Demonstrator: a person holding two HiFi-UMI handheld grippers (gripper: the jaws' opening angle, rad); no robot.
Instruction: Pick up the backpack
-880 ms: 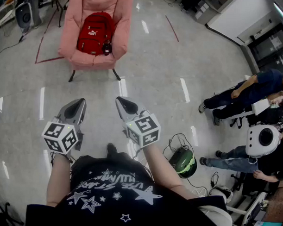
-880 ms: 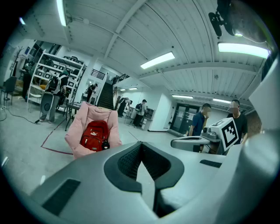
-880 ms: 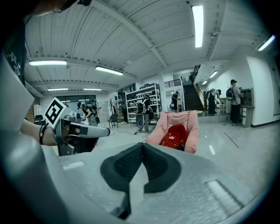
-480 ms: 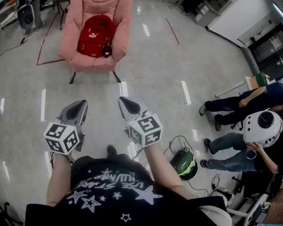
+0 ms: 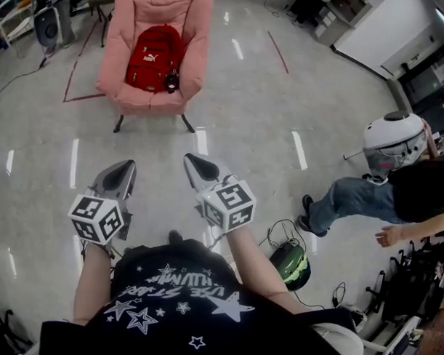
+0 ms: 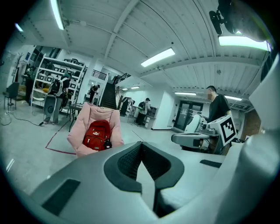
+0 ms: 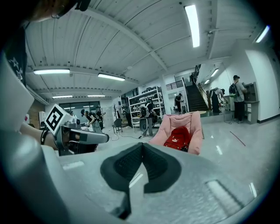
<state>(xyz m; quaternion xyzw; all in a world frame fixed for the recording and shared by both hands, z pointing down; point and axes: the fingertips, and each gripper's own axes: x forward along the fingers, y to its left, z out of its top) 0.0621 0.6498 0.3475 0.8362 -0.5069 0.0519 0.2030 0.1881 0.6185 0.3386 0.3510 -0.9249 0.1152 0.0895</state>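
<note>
Head view: backpack (image 5: 152, 56) on armchair (image 5: 194, 45), person (image 5: 346, 204) well right

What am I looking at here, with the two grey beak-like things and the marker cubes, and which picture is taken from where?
There is no robot arm here. A person holds a two-jaw tool in each hand. The head view comes from a camera on that person's head, looking steeply down at the left gripper and the right gripper. The marker cube on each is part of that gripper. The other two pictures come from cameras riding on the grippers, each looking along its own jaws. Both pairs of jaws are shut, with nothing between them. Ahead, across the floor, a red backpack sits upright in a pink armchair, far from both grippers. Nothing is held yet. A bystander in a white helmet is at the right of the head view.
</note>
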